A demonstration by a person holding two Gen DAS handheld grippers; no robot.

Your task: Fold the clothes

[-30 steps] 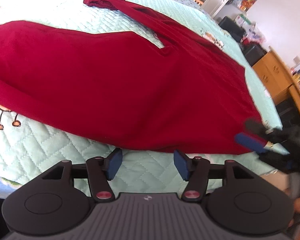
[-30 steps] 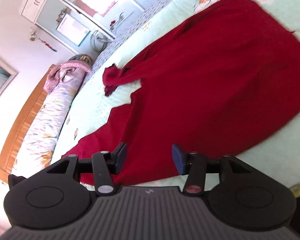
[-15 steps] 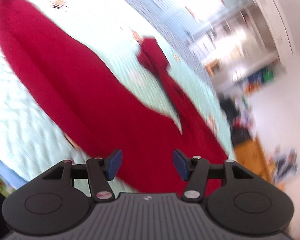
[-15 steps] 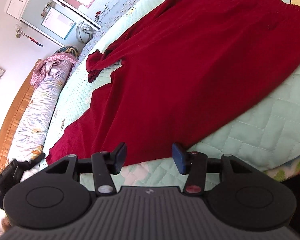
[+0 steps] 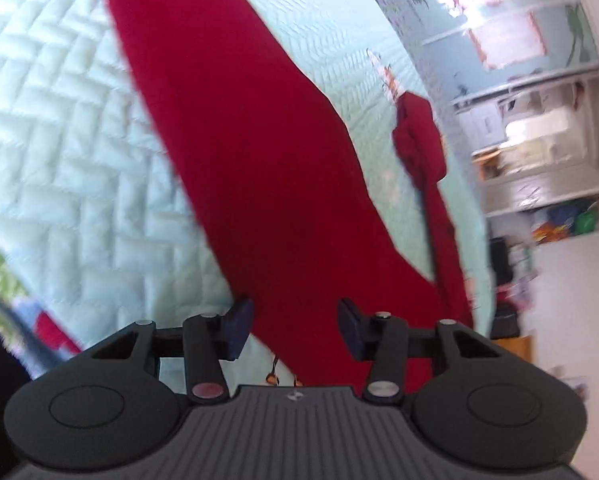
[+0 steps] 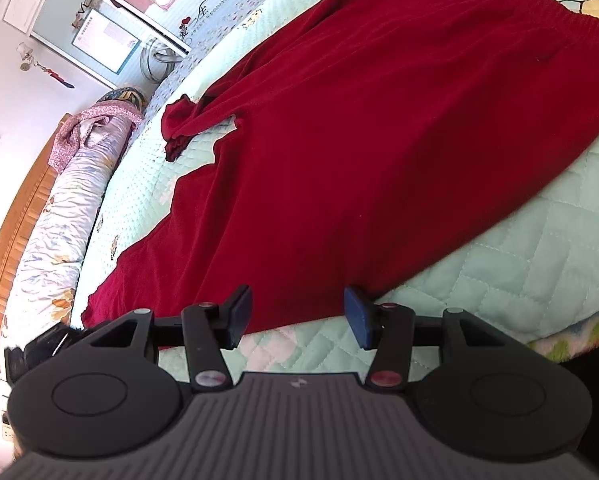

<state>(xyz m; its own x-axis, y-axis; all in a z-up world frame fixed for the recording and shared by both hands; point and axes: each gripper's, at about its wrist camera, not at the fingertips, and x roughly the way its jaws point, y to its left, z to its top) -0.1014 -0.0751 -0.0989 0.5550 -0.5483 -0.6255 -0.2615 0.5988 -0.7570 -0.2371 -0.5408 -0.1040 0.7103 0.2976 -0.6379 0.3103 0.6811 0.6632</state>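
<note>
Your left gripper (image 5: 295, 326) has swung along the red trousers (image 6: 379, 128) toward a leg end; its jaws are closing, nothing pinched. Right gripper (image 6: 297, 316) hovers, jaws apart, empty. Trousers lie spread across the quilted bed (image 6: 519, 256).

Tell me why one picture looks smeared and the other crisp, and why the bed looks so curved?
Left wrist view: motion blur smears the quilt and shelves; the gripper itself stays sharp. Right wrist view: crisp, with the red garment clearly in focus. Both views: the fisheye lens bends the bed into a bulge, and bright daylight washes out the far wall.
</note>
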